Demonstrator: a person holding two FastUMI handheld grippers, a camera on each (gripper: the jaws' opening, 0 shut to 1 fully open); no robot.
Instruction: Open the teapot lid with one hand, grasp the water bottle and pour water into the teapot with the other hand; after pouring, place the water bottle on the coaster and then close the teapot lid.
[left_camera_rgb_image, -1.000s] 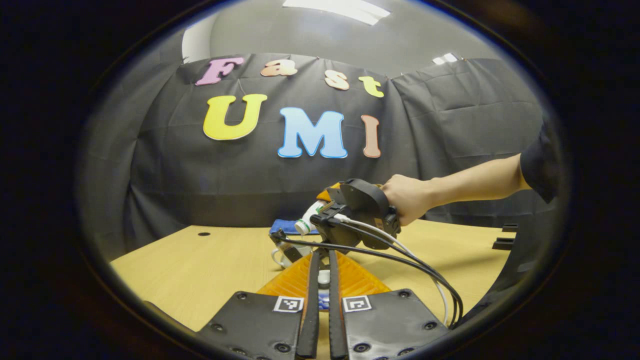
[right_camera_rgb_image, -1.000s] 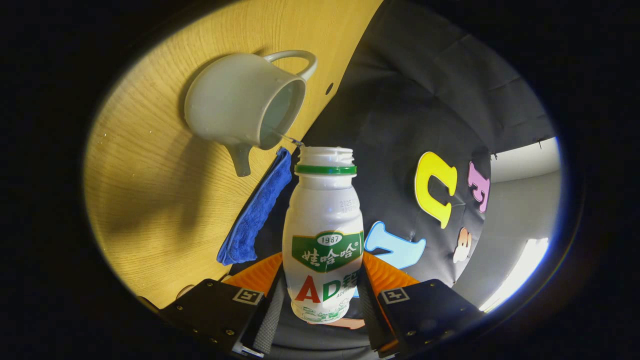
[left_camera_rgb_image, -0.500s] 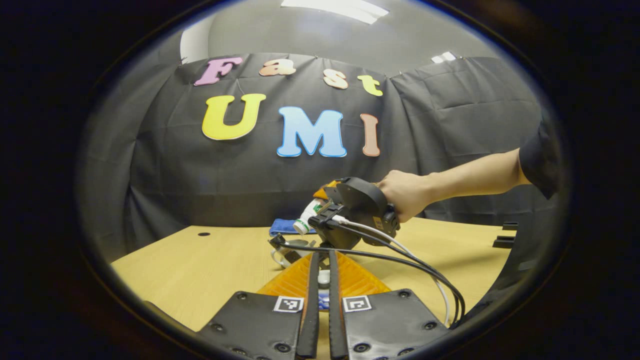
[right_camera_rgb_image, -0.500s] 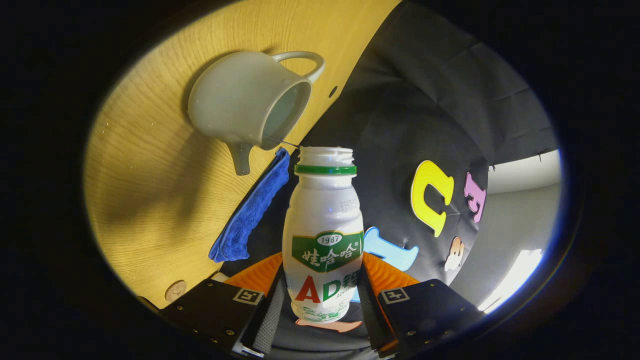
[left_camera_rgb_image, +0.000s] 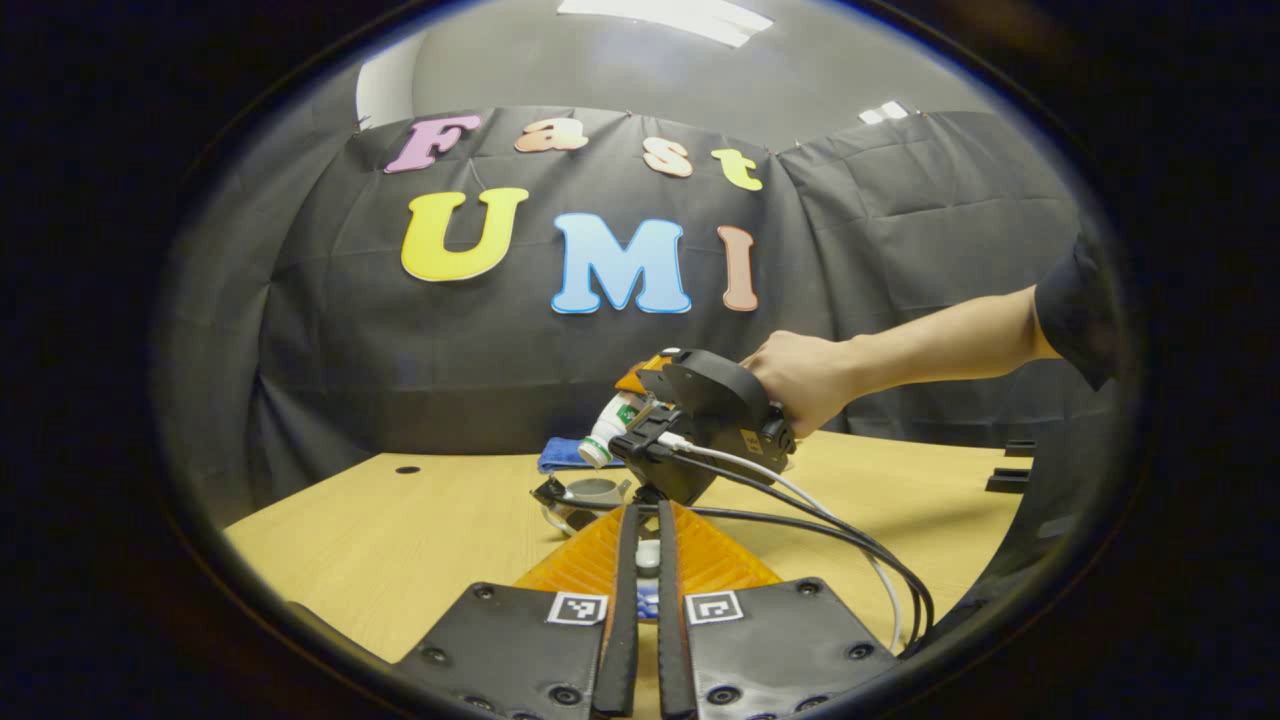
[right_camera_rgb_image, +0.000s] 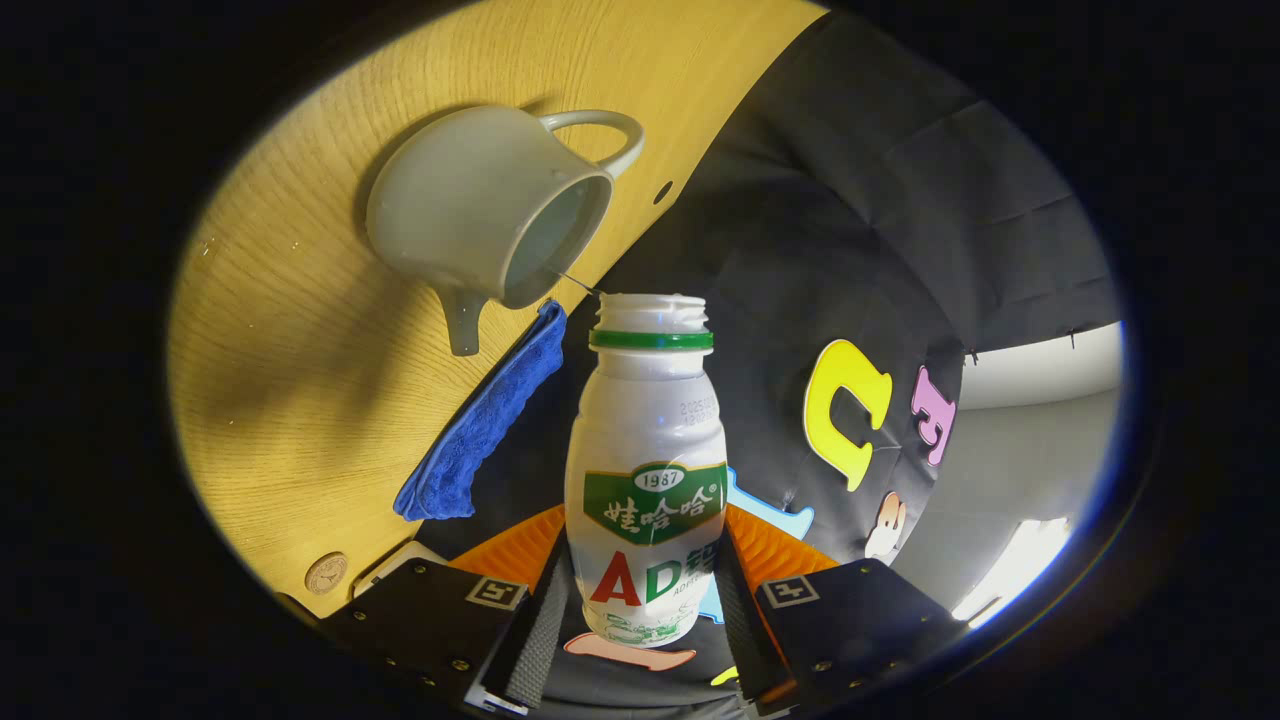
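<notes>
table (right_camera_rgb_image: 300, 400): light wood; we've got it running up the left side of the right gripper view, since that camera is tipped over

coaster (right_camera_rgb_image: 326, 573): small round disc at the near left edge of the table, nothing on it

blue cloth (right_camera_rgb_image: 480, 430): bunched up between the coaster and the teapot, against the booth wall

teapot (right_camera_rgb_image: 480, 225): pale grey, lid off, mouth open toward the bottle; spout points toward the cloth, handle on the far side

water bottle (right_camera_rgb_image: 647, 470): white with a green neck ring, no cap; tipped with its mouth just beside the teapot's rim; a thin stream of water runs from it into the pot

right gripper (right_camera_rgb_image: 645, 610): pinching the bottle's lower body, a finger on each side

left gripper (left_camera_rgb_image: 640, 600): fingers almost pressed together on the teapot lid (left_camera_rgb_image: 648, 556), of which we see just a small pale bit; held near us, well apart from the teapot

hand (left_camera_rgb_image: 800, 380): right of centre in the left gripper view, holding the right gripper over the teapot
</notes>
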